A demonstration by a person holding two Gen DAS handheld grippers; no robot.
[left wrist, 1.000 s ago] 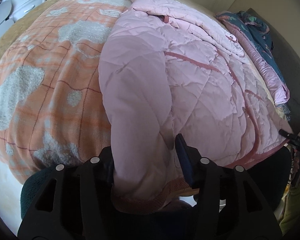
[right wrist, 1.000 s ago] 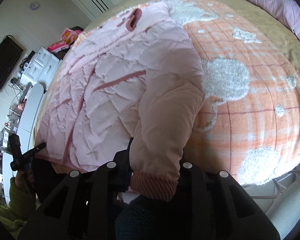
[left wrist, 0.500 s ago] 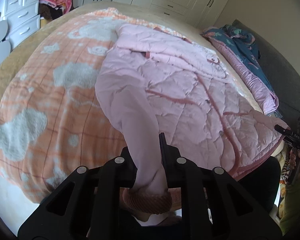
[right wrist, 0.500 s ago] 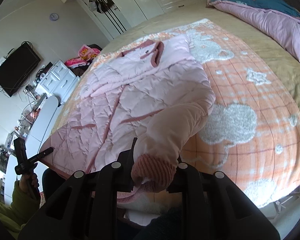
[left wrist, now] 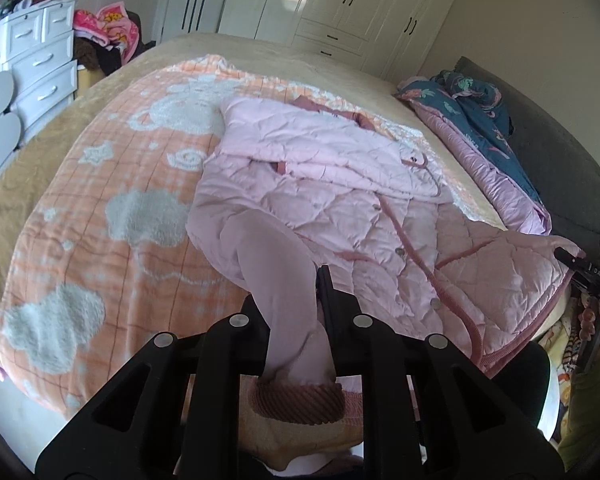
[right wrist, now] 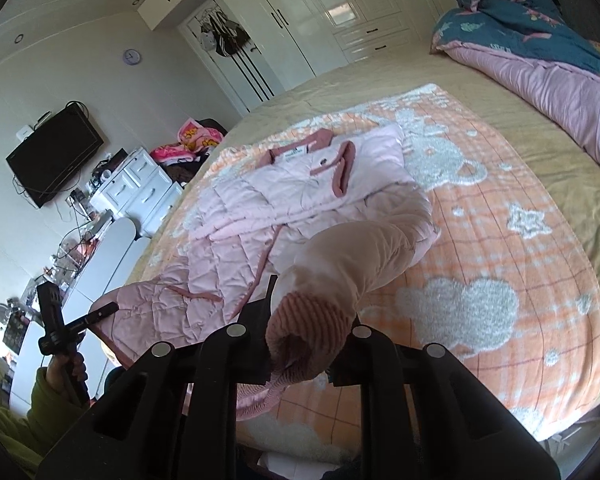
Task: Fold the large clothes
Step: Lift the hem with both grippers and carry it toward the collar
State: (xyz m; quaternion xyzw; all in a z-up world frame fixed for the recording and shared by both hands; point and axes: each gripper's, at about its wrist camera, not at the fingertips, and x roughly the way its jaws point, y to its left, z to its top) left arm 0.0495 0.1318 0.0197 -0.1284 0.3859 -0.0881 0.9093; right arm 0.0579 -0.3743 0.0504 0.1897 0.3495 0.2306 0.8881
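On the bed | both grippers clamp jacket sleeve cuffs | risk: puffy cuffs slipping free during lift

place: home bedroom | signs: bed, white wardrobes, drawer chest, wall TV

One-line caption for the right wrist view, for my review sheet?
Right gripper shut on a sleeve cuff of the pink quilted coat, lifted above the orange blanket on the bed.
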